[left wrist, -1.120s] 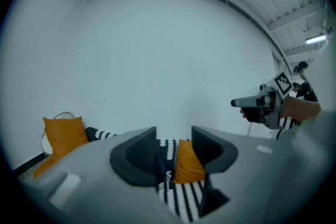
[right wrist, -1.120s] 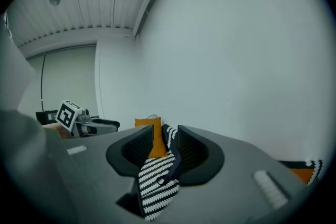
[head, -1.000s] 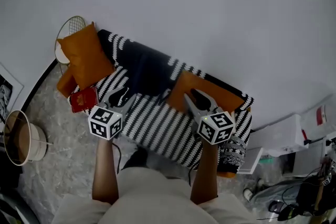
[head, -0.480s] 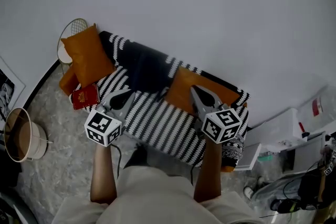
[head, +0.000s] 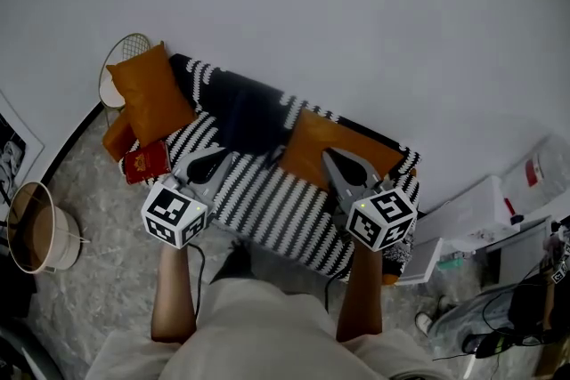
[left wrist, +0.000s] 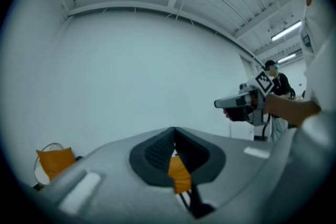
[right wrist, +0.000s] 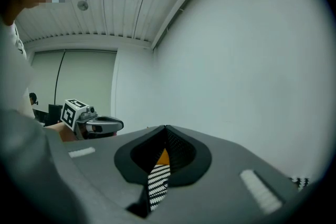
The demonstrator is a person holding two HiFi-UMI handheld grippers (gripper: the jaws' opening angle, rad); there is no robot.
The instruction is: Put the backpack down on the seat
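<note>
A sofa seat (head: 267, 205) under a black-and-white striped throw stands against the white wall. A dark navy mass (head: 248, 113) lies at its back between two orange cushions (head: 150, 93) (head: 334, 151); I cannot tell if it is the backpack. My left gripper (head: 216, 157) hovers above the seat's left half, shut and empty. My right gripper (head: 331, 154) hangs over the right cushion, also shut with nothing in it. In the left gripper view the shut jaws (left wrist: 174, 131) point at the wall, and in the right gripper view (right wrist: 165, 128) likewise.
A red flat item (head: 147, 162) lies on the seat's left end. A wire basket (head: 120, 56) stands behind the left cushion, a round pale tub (head: 36, 229) on the floor at left. White boxes and cables (head: 481, 222) crowd the right side.
Both grippers' jaws have gone from partly open to shut, with nothing between them. The right gripper has drifted slightly right and toward me.
</note>
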